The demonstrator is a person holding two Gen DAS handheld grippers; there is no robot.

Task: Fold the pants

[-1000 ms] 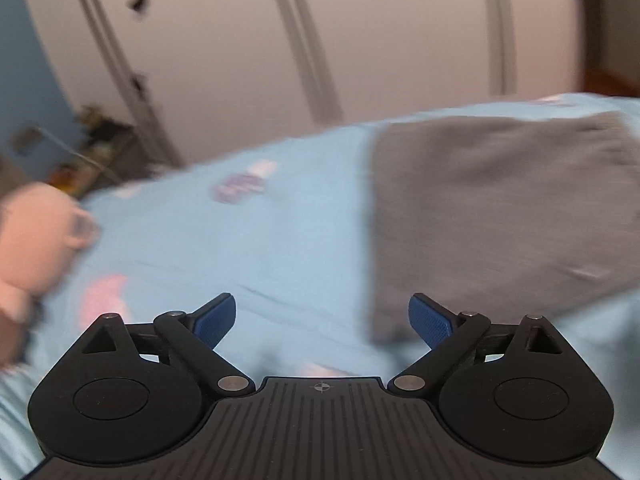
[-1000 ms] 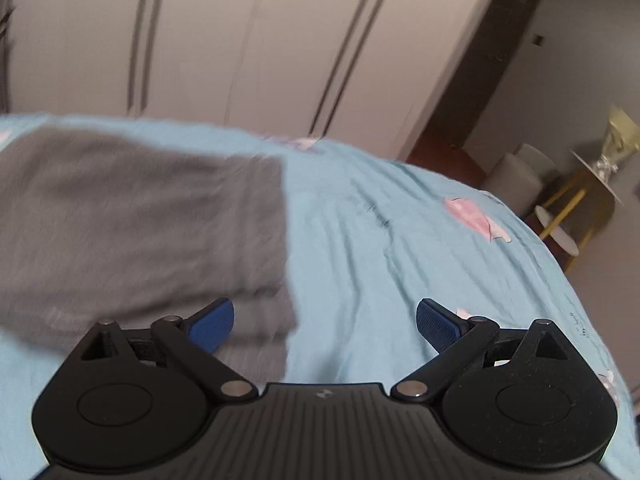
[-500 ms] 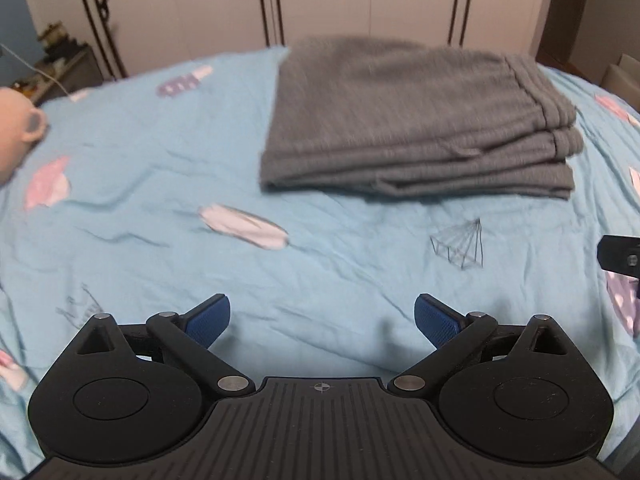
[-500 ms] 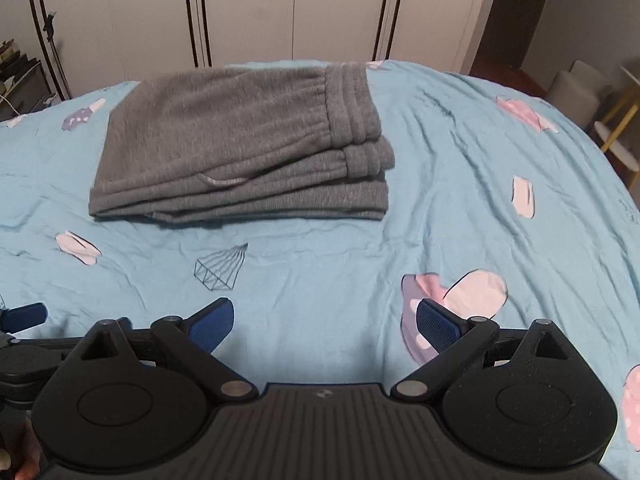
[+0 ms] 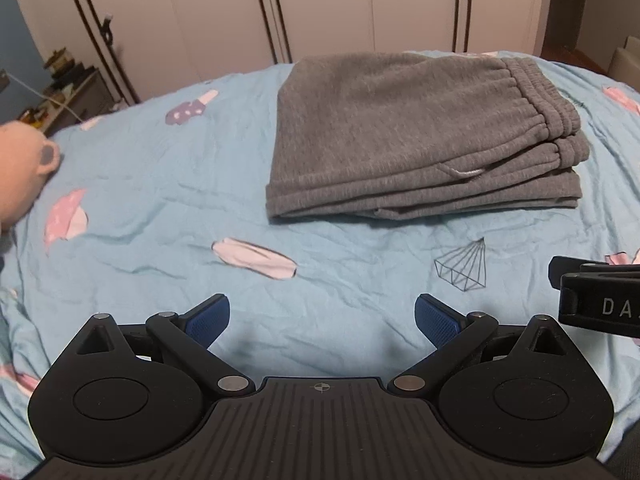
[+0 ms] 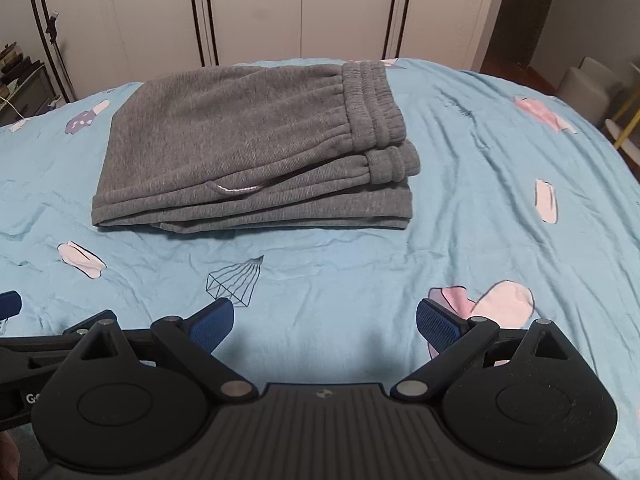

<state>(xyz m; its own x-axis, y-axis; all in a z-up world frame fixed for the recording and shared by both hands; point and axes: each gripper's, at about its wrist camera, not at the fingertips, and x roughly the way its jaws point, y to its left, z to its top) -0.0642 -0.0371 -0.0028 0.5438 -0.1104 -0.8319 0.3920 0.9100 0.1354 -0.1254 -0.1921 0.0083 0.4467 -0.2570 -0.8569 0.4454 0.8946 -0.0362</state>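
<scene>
The grey pants (image 6: 256, 148) lie folded in a stacked rectangle on the bed (image 6: 460, 240), waistband on the stack's right side. Left tongs (image 5: 322, 320) and right tongs (image 6: 325, 322) are released, holding nothing, over bare sheet well short of the pants' near edge.

one pair of folded grey pants (image 6: 248, 148), two tongs (image 5: 322, 322) (image 6: 325, 326), one blue printed sheet (image 6: 460, 216), one plush toy (image 5: 20, 168)

The pants (image 6: 248, 140) were thick, matt grey fleece cloth with a ribbed waistband. The bedsheet (image 6: 460, 208) was thin, wrinkled cotton-like fabric. Each hand-held gripper (image 5: 322, 318) (image 6: 325, 322) was matt black plastic with textured blue pads (image 6: 212, 326).
</scene>
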